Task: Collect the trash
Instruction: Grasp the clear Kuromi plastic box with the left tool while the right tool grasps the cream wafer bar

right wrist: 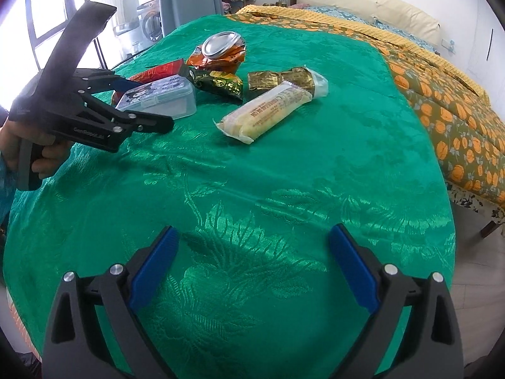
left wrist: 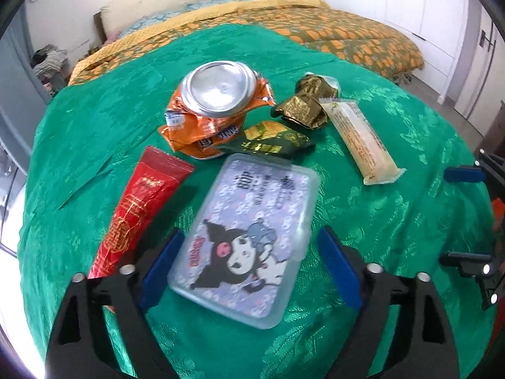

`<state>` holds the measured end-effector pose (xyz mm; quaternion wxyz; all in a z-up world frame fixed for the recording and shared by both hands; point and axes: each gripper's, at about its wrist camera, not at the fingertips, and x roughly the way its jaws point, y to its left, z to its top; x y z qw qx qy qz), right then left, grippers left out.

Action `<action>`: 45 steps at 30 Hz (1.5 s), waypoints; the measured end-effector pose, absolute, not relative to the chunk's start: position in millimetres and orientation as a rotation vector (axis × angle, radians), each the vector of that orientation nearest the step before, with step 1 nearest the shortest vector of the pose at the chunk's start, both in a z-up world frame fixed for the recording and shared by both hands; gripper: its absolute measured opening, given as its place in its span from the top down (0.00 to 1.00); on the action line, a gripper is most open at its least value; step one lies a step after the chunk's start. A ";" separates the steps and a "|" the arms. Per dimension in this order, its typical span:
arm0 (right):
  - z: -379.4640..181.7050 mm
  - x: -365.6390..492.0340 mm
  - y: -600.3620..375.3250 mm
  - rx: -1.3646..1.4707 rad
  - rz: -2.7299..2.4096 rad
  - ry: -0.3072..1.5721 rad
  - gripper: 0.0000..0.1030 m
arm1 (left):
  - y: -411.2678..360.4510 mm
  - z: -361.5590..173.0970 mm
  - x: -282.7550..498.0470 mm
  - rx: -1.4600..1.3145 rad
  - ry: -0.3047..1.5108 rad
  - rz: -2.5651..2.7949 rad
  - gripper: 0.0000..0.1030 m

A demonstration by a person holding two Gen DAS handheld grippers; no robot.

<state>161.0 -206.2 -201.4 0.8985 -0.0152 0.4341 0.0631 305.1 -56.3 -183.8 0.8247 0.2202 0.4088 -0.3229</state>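
Left hand-held gripper [left wrist: 249, 265], jaws spread, straddles the plastic box [left wrist: 244, 240] on the table [left wrist: 394, 221]; closing comes next. Right hand-held gripper [right wrist: 254, 267] hangs released, empty.

We saw a green cloth [right wrist: 315, 170] spread over the worktop. Behind it stood a bed [left wrist: 347, 38] with an orange flowered cover and a cream headboard [right wrist: 366, 3]. A washing machine [right wrist: 151, 25] stood by the window [right wrist: 47, 9].

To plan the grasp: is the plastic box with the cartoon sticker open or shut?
Shut: the plastic box lies flat on the green cloth, lid seated all round.
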 end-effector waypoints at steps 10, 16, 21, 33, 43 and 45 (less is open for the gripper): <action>-201.1 159.4 -209.3 -0.021 0.119 0.899 0.09 | -32.3 -175.5 251.1 0.258 0.944 -0.410 0.30; -200.5 159.6 -209.2 -0.020 0.119 0.902 0.09 | -34.2 -181.8 211.7 0.231 0.939 -0.448 0.24; -201.0 159.5 -212.7 -0.002 0.122 0.903 0.09 | -34.4 -188.5 211.8 0.253 0.920 -0.437 0.16; -175.2 216.2 -230.6 0.195 0.045 0.921 0.09 | -28.6 -192.4 214.2 0.239 0.931 -0.381 0.04; -189.5 261.5 -201.2 0.096 -0.030 0.972 0.53 | -28.1 -192.6 214.1 0.235 0.933 -0.380 0.04; -187.3 253.4 -207.1 0.095 -0.022 0.962 0.65 | -27.4 -193.1 214.7 0.234 0.933 -0.380 0.04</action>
